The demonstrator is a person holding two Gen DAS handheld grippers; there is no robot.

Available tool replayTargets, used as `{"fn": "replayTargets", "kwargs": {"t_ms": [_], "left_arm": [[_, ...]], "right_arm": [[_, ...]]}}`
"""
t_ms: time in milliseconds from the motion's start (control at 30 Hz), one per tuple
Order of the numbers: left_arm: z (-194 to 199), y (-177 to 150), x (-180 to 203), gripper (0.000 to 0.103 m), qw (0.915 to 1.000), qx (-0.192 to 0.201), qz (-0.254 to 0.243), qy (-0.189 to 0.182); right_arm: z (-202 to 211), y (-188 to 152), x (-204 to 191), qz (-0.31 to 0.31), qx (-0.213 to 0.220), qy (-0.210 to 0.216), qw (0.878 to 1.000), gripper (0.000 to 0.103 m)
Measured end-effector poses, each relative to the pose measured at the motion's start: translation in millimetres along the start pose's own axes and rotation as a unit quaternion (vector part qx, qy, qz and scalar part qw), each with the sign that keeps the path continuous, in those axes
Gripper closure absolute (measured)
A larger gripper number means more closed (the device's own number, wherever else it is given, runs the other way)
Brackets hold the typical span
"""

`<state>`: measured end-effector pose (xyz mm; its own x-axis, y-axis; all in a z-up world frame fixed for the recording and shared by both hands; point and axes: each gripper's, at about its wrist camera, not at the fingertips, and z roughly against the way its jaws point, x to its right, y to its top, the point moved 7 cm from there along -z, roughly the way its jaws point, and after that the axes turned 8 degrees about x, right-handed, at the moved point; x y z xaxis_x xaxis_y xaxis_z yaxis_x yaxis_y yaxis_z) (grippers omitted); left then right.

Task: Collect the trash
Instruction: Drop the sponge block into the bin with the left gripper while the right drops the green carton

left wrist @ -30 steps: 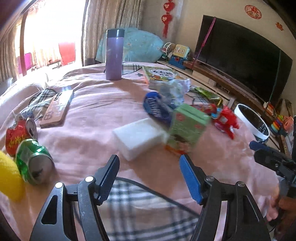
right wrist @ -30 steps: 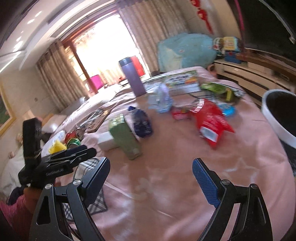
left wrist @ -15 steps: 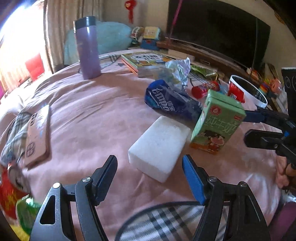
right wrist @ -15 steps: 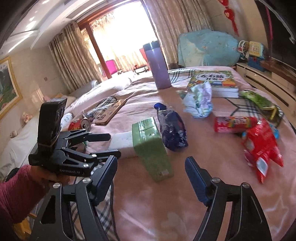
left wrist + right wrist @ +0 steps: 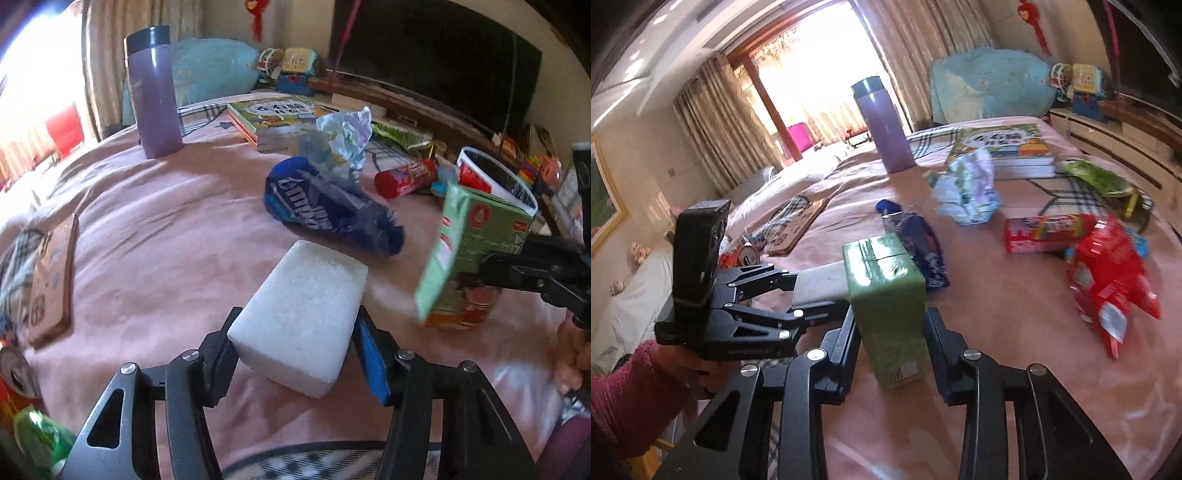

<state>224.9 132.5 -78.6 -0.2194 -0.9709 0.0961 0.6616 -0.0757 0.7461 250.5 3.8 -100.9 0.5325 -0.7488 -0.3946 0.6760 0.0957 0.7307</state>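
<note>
My left gripper [image 5: 295, 354] is shut on a white foam block [image 5: 301, 317] that lies on the pink cloth [image 5: 166, 221]. My right gripper [image 5: 890, 339] is shut on a green drink carton [image 5: 888, 295], which stands tilted in the left wrist view [image 5: 469, 254]. A blue snack bag [image 5: 325, 210], crumpled pale paper [image 5: 343, 140], a red tube [image 5: 406, 177] and a red wrapper [image 5: 1108, 273] lie on the cloth beyond. The left gripper also shows in the right wrist view [image 5: 783, 295].
A white bin [image 5: 495, 177] stands off the far right edge. A purple flask [image 5: 155, 92], stacked books [image 5: 277, 118], a phone [image 5: 51, 280] and crushed cans [image 5: 22, 406] are on the cloth. A green wrapper [image 5: 1104, 184] lies by the books.
Both grippers moved forward and closed: the left one onto the white foam block, the right one onto the green carton, which is now tilted.
</note>
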Motion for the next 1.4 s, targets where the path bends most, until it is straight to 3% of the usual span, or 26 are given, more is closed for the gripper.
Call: {"fn": "replayTargets", "kwargs": {"t_ms": [233, 467, 833, 1067, 1400], "left_arm": [[18, -1, 49, 0.048, 0.9980, 0.032, 0.044, -0.031], [14, 0, 108, 0.048, 0.9955, 0.040, 0.051, -0.069], [-14, 27, 173, 0.048, 0.9927, 0.035, 0.040, -0.108], [-40, 52, 212, 0.047, 0.9924, 0.037, 0.026, -0.115], [-87, 86, 260, 0.047, 0.9925, 0.033, 0.006, -0.118]], "right_arm": [[57, -4, 32, -0.021, 0.036, -0.029, 0.999, 0.069], [106, -6, 71, -0.048, 0.068, -0.072, 0.994, 0.069], [162, -10, 132, -0.092, 0.104, -0.123, 0.983, 0.069], [199, 1, 175, -0.105, 0.139, -0.162, 0.971, 0.069], [218, 17, 228, -0.119, 0.160, -0.201, 0.959, 0.069]]}}
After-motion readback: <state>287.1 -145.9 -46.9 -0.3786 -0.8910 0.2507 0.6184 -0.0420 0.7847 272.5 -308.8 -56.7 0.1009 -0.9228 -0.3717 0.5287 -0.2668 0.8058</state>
